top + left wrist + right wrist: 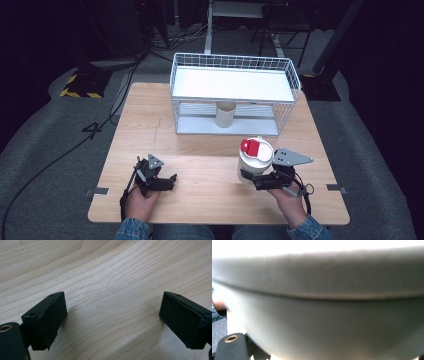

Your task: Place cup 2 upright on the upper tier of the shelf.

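While the high view shows us the right hand-held gripper [256, 178] clamped on the white cup [255, 160] with a red-tabbed lid above the table [200, 165], its own view gives a blurred cup wall [324, 322]. Left hand-held gripper [112, 320] gapes over bare wood.

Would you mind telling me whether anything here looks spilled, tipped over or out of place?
Nothing stands out. The white cup with the red lid tab is upright in the right gripper, the second cup stands upright on the wire rack's lower shelf, and no spill shows on the table.
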Tool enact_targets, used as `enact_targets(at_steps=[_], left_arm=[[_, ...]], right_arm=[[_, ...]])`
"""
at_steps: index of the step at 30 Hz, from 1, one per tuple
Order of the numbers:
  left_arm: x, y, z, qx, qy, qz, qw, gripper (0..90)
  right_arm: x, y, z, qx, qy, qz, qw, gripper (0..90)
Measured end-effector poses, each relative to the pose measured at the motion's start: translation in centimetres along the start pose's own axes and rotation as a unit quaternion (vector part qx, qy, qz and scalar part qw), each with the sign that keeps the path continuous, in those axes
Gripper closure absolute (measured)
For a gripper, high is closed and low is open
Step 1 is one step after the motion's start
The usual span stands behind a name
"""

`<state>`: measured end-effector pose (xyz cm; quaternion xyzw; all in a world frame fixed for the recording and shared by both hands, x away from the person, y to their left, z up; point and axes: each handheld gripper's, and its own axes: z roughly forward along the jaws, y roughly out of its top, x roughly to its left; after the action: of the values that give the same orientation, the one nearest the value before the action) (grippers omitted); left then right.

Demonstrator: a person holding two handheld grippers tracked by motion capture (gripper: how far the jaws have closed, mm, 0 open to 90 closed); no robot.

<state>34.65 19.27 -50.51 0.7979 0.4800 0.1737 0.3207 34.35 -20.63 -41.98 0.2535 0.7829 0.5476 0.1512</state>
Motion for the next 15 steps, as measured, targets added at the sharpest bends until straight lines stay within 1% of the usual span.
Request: enact_targets(at_steps=[5, 8, 15], left_arm=[[0.0, 0.0, 0.0, 0.000, 0.000, 0.000, 1.0000, 8.3], [0.0, 0.0, 0.0, -0.001, 0.000, -0.001, 1.0000, 8.3], [0.0, 0.0, 0.0, -0.001, 0.001, -0.002, 1.0000, 8.4]], right_arm=[[-0.3, 0.9, -0.1, -0.004, 0.002, 0.002, 1.0000, 13.5], [-0.5, 1.5, -0.4, -0.007, -0.001, 0.003, 1.0000, 13.5], [-1.3, 2.7, -0.9, -0.019, -0.002, 0.014, 0.9997, 13.5]])
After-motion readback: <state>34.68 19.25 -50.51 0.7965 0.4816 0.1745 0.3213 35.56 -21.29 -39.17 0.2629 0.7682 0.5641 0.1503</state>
